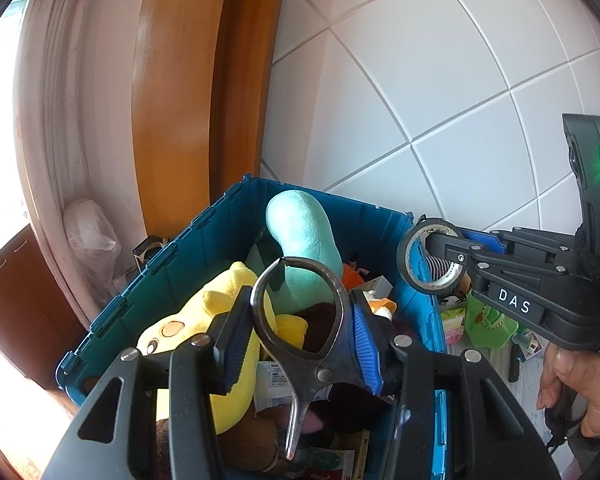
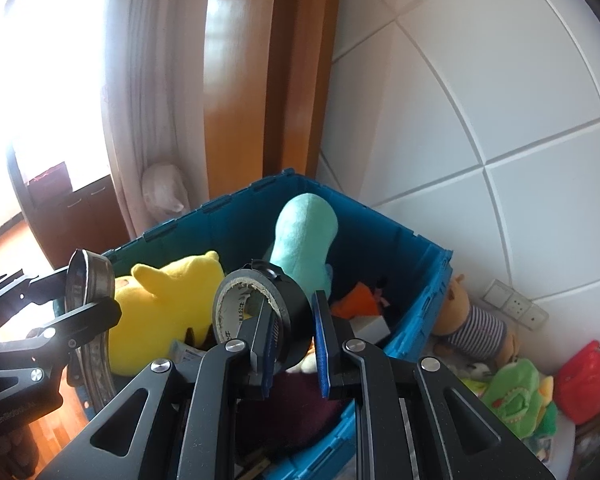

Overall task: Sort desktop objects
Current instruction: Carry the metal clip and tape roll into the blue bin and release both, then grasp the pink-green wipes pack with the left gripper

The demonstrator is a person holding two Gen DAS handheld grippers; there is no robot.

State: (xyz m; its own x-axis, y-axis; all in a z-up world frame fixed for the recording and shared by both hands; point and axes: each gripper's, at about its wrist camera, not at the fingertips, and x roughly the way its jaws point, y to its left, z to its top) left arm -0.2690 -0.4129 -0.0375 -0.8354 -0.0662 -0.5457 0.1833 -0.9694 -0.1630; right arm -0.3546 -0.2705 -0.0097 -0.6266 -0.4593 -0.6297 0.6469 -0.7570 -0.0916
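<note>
Left wrist view showed a metal pincer tool's ring-shaped handle [image 1: 300, 312] pinched between the blue pads of the left tool [image 1: 296, 336], hanging above the blue bin [image 1: 172, 248]. A roll of black tape [image 2: 260, 312] was clamped through its wall by the right tool [image 2: 296, 340], one finger inside the core and one outside, also over the bin. Inside the bin lay a yellow plush [image 2: 168, 300] and a teal plush [image 2: 304, 236]. Beside the bin, by the tiled wall [image 2: 480, 100], sat a striped bear [image 2: 472, 328], a green plush [image 2: 516, 396] and a red object [image 2: 588, 380].
</note>
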